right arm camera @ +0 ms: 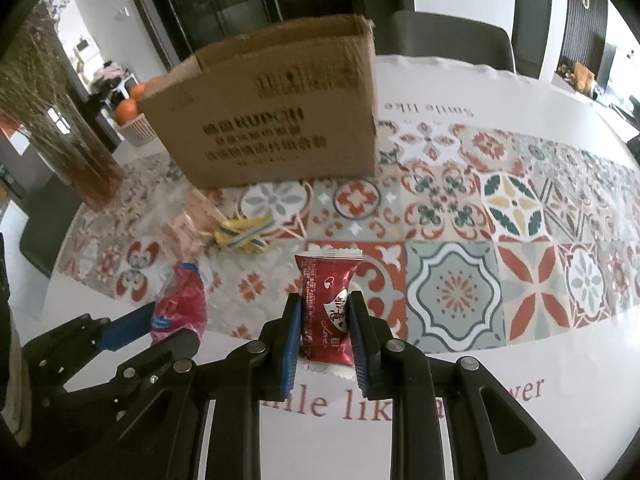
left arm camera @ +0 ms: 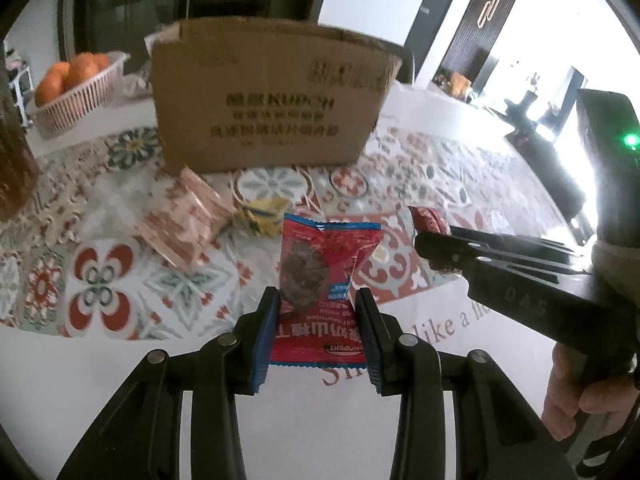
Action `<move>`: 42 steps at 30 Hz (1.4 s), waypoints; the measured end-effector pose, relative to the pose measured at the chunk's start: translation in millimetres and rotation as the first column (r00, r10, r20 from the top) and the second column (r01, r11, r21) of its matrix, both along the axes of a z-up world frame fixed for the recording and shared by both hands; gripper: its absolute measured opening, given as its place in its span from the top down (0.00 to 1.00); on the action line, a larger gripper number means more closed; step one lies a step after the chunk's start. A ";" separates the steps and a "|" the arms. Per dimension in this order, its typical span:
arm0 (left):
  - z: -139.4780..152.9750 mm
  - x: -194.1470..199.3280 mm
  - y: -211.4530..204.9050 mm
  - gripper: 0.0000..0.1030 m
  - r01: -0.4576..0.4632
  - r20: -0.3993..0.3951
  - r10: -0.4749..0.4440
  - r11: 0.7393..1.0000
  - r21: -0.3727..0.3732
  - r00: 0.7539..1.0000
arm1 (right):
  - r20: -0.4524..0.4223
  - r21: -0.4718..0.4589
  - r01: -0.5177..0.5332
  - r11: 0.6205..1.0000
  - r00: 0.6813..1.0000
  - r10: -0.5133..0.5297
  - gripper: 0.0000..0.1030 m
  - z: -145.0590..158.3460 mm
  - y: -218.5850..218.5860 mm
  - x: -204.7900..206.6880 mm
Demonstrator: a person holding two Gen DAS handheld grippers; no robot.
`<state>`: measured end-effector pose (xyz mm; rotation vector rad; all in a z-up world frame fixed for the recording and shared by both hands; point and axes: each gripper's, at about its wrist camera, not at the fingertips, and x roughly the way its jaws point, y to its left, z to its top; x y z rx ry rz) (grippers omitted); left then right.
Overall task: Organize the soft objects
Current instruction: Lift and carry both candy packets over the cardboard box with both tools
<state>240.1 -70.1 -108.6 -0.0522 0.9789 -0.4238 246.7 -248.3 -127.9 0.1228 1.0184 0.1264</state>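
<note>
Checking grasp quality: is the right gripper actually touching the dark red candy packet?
Touching. The right wrist view shows the right gripper pads pressed against both sides of the dark red candy packet, no gap.

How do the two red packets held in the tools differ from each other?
The left packet is wider and flatter; the right packet is narrower and plumper. The left packet has a blue top edge and a blue label; the right packet has white ends and a white emblem. Both are red, sealed, and clamped upright between blue pads, facing the box.
</note>
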 end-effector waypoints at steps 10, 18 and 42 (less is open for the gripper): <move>37.3 3.0 20.3 0.63 -0.061 0.119 0.062 0.998 -0.012 0.991 | 0.114 0.002 0.016 1.000 0.993 -0.016 0.76 34.8 14.7 -4.7; 63.8 8.6 28.6 0.90 -0.066 0.180 0.071 0.997 -0.031 0.981 | 0.179 0.036 0.016 0.999 0.984 -0.022 0.76 60.2 21.4 -2.5; 19.7 -12.0 35.5 0.93 0.029 0.018 -0.029 0.999 0.024 0.999 | 0.088 0.065 0.009 0.998 0.996 -0.015 0.76 22.0 37.4 -31.5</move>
